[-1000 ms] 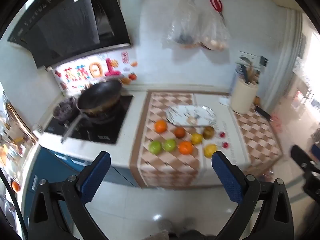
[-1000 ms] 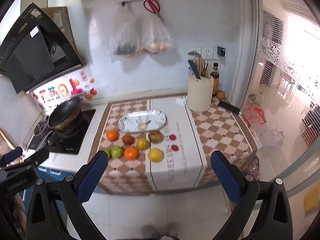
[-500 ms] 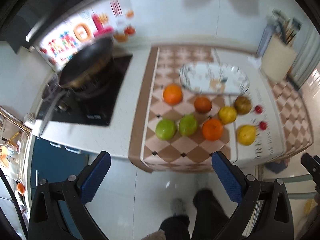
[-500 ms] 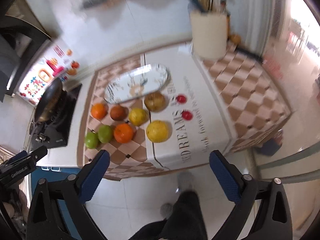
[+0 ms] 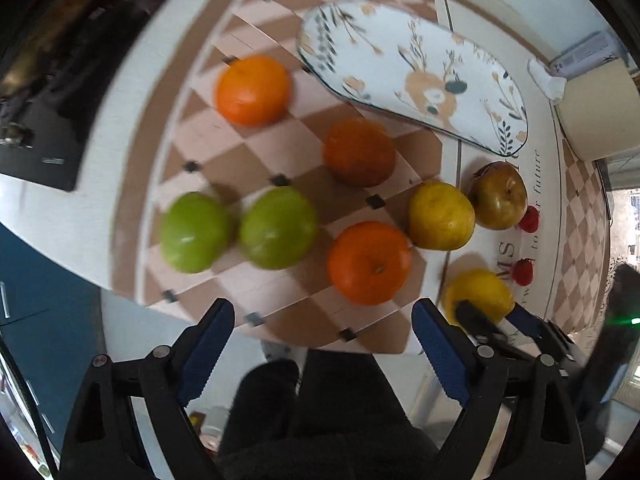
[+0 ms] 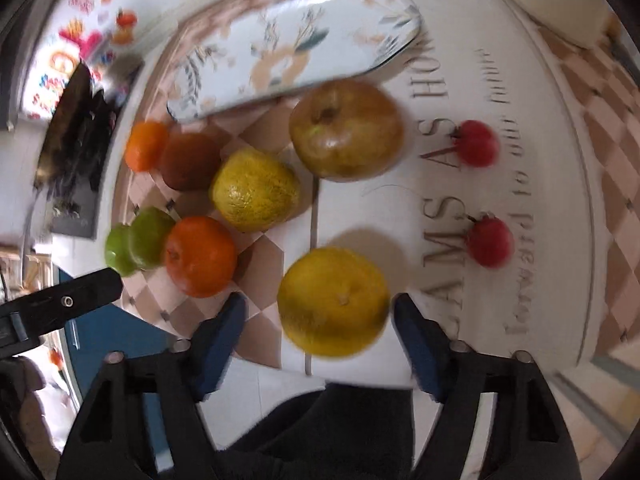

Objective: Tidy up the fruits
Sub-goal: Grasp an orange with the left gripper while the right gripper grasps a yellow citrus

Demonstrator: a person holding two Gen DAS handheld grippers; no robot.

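Note:
Fruits lie on a checkered mat in front of a flowered oval plate (image 5: pixel 400 60). My left gripper (image 5: pixel 322 320) points down at the counter's front edge, jaws closing with nothing between them; an orange (image 5: pixel 368 262) sits just beyond its tips, and two green fruits (image 5: pixel 194 232) lie to the left. My right gripper (image 6: pixel 320 308) straddles a big yellow fruit (image 6: pixel 334 300), jaws closing, with a gap still showing at the left pad. Beyond it lie a brownish apple (image 6: pixel 346 130), another yellow fruit (image 6: pixel 254 190) and two small red fruits (image 6: pixel 490 240).
A black stove (image 5: pixel 44 120) lies left of the mat, and a cream utensil holder (image 5: pixel 596 116) stands at the right. The person's dark legs (image 5: pixel 320 408) are below the counter edge. The left gripper's body (image 6: pixel 60 304) shows at the left of the right wrist view.
Both grippers dropped from high above the kitchen and tilted down onto the counter. Their jaws narrowed, and the right one came around the big yellow fruit.

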